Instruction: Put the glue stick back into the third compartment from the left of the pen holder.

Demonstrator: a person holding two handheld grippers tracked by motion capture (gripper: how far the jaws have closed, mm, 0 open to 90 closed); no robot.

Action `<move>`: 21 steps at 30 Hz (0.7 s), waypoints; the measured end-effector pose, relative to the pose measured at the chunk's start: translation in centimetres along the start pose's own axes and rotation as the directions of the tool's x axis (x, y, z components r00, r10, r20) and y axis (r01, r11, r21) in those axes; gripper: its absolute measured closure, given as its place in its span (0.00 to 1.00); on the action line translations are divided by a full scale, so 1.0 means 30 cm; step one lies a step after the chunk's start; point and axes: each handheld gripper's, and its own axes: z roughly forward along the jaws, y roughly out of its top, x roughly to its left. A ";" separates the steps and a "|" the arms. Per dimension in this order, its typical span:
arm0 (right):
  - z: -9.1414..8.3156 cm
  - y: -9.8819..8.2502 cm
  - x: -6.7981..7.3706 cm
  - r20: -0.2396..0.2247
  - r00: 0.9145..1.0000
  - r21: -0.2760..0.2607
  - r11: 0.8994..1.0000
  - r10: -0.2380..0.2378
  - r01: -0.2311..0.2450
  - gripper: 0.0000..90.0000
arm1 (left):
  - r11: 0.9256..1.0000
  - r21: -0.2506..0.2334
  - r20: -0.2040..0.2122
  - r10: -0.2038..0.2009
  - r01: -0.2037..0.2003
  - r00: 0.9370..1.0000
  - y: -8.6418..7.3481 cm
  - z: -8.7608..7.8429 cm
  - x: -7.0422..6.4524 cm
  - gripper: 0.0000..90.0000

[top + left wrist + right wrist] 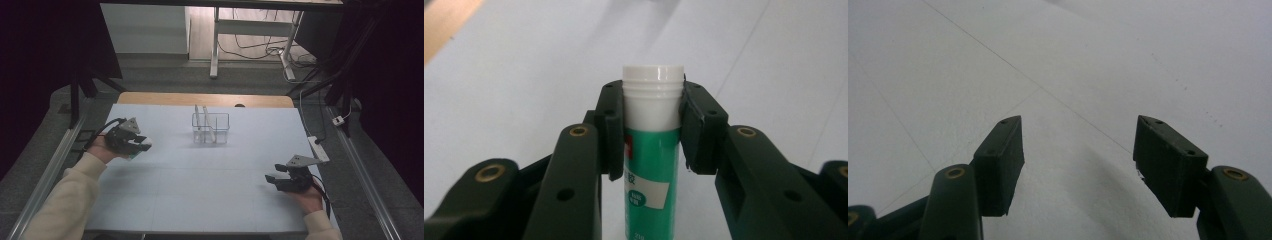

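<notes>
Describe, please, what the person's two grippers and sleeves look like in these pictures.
Both grippers, left gripper and right gripper, are black, each with two blocky jaws on linked arms fastened by brass-coloured rivets. A grey three-cornered plate sits on top of each, and a black cable trails from each. The person wears cream sleeves that reach the wrists.

Lab/test rig, white-covered table (200,200), metal frame rails (47,170), floor cables (260,50), power strip (319,148)
</notes>
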 end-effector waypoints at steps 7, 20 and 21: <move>0.000 0.000 0.000 -0.001 1.000 -0.002 1.000 0.001 -0.001 0.40 | 0.997 -0.073 -0.006 -0.037 0.036 0.999 0.016 -0.007 -0.007 0.72; -0.004 0.001 -0.001 0.006 1.000 -0.010 1.000 0.000 0.000 0.40 | 0.981 -0.175 0.014 -0.078 0.079 0.997 0.045 -0.007 -0.029 0.72; -0.004 0.001 -0.001 0.006 1.000 -0.010 1.000 0.000 0.000 0.40 | 0.980 -0.181 0.020 -0.082 0.084 0.996 0.047 -0.007 -0.031 0.72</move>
